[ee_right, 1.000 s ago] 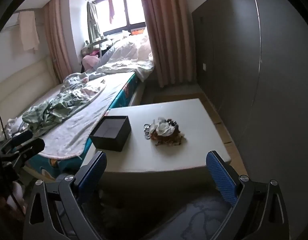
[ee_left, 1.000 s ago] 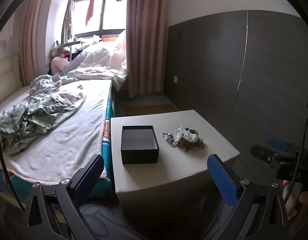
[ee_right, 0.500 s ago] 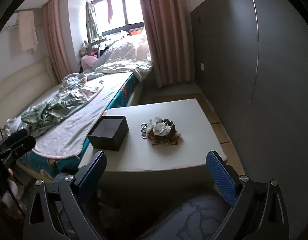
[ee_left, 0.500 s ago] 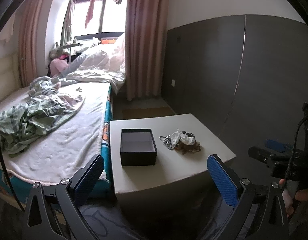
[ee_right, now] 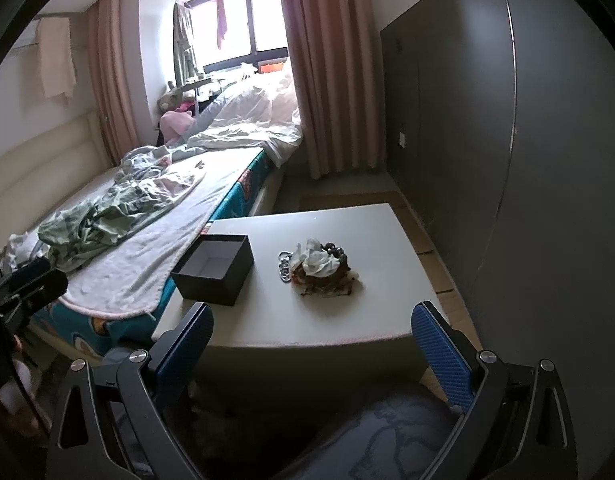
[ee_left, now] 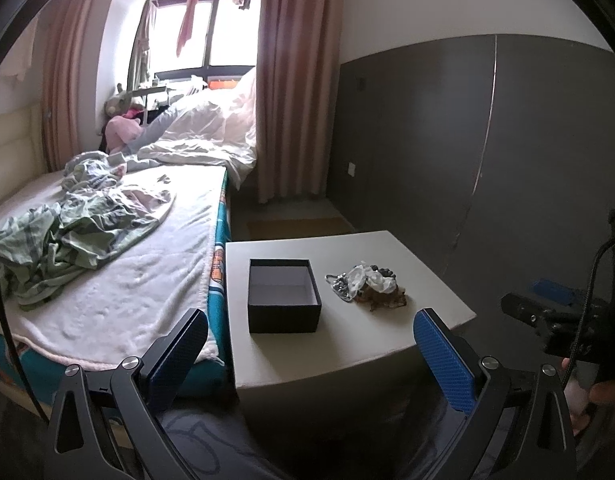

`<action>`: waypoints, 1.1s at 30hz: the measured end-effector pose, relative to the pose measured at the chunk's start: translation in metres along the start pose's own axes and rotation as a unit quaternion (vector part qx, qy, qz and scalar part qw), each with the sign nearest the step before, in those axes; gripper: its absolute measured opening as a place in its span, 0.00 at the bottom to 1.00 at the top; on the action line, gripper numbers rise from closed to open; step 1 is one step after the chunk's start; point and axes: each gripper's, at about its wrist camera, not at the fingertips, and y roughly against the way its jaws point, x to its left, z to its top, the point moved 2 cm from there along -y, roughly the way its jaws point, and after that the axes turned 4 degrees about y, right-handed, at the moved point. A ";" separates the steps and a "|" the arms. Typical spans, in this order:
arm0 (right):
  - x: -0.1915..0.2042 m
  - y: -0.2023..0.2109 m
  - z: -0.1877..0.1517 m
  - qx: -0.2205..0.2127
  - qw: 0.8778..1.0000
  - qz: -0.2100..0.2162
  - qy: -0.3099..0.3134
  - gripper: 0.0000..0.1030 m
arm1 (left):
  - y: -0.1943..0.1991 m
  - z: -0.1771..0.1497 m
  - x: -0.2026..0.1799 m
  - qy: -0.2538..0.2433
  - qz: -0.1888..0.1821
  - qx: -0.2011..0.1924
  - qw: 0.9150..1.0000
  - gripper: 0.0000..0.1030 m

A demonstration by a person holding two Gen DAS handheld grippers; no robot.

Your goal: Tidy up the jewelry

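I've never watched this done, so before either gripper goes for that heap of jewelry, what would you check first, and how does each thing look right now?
1. Black box open and empty: ok, no lid on it and nothing shows inside.
2. Jewelry pile within reach on the table: ok, it lies beside the box, apart from it.
3. Left gripper open and empty: ok.
4. Right gripper open and empty: ok.
5. Pieces separable: cannot tell; chains, beads and a white piece look tangled.
6. Path to the pile clear: ok, nothing stands between the grippers and the pile.
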 end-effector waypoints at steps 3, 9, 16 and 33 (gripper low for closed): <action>0.001 0.000 0.001 0.000 1.000 0.002 0.000 0.97 | 0.001 0.000 0.002 0.003 0.000 -0.001 1.000 1.00; 0.002 0.002 0.002 0.000 1.000 0.002 0.000 0.97 | 0.002 0.000 0.003 0.003 0.002 -0.003 1.000 0.99; 0.005 0.005 0.003 0.003 1.000 0.002 -0.003 0.97 | 0.004 0.001 0.002 0.000 0.004 -0.008 1.000 1.00; 0.011 0.009 0.003 0.001 1.000 -0.012 0.009 0.97 | 0.004 -0.001 0.007 0.006 0.003 -0.003 1.000 1.00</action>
